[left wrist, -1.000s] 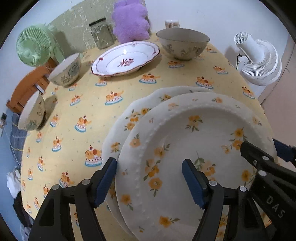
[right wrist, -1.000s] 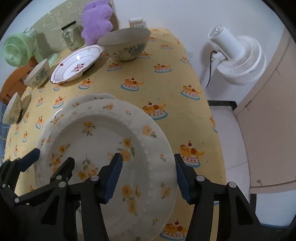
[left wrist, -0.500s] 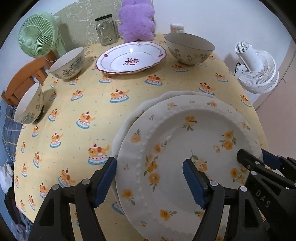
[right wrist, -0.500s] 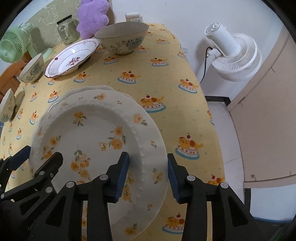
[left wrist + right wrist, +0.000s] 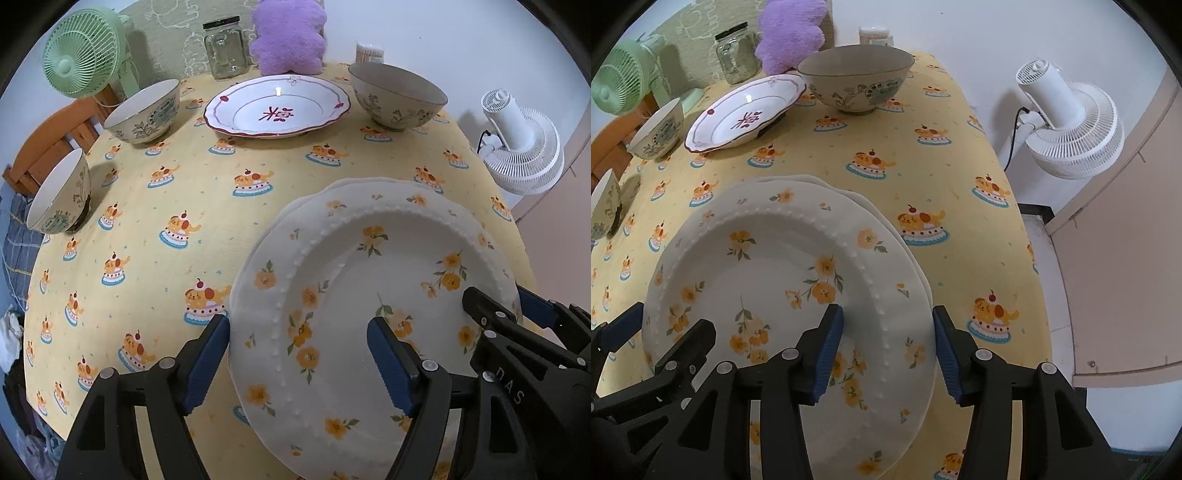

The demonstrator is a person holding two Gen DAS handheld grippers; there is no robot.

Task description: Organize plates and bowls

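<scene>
Yellow patterned tablecloth [image 5: 155, 229] carries white orange-flowered plate [image 5: 369, 295]; left gripper [image 5: 299, 354] and right gripper [image 5: 886, 343], both opening, straddle opposite rims without clamping.

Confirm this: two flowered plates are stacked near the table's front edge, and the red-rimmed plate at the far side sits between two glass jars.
Not quite. The red-rimmed plate sits between two bowls, one to its left and one to its right; only one glass jar stands behind it. The left wrist view shows this. The two flowered plates are indeed stacked near the front edge.

Flowered plate [image 5: 369, 295] atop another plate [image 5: 369, 183], bowls [image 5: 397, 96] behind.
</scene>
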